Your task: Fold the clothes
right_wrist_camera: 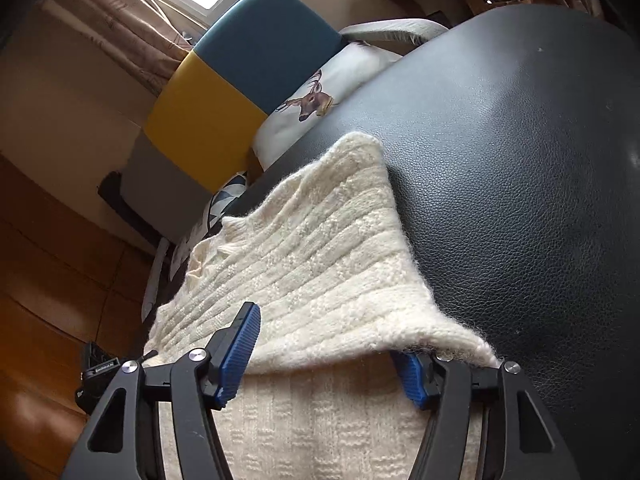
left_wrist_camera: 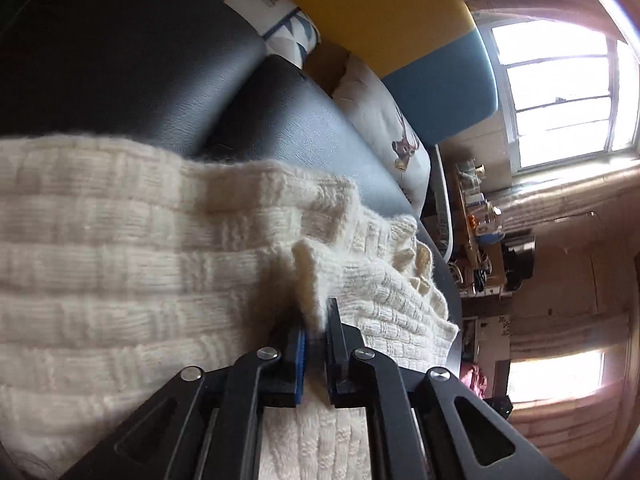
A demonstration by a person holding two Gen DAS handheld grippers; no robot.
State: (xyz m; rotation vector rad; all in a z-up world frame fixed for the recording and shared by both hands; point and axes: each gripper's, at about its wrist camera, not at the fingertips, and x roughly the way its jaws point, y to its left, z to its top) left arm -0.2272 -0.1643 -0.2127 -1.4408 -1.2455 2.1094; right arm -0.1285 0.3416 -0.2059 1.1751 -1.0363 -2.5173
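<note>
The cream ribbed knit sweater (right_wrist_camera: 320,264) lies partly doubled over on the black leather seat (right_wrist_camera: 520,160). The left claw (left_wrist_camera: 316,344) pinches a raised fold at lower centre; the right claw (right_wrist_camera: 328,364) stands spread astride the folded edge. Folding looks underway, unfinished.

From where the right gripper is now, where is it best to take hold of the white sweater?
Probably at the folded edge of the sweater nearest the right gripper, coming from the near side. That edge lifts off the black cushion and lies between the open fingers, so one can slip under it. The left gripper already pinches another fold.
</note>
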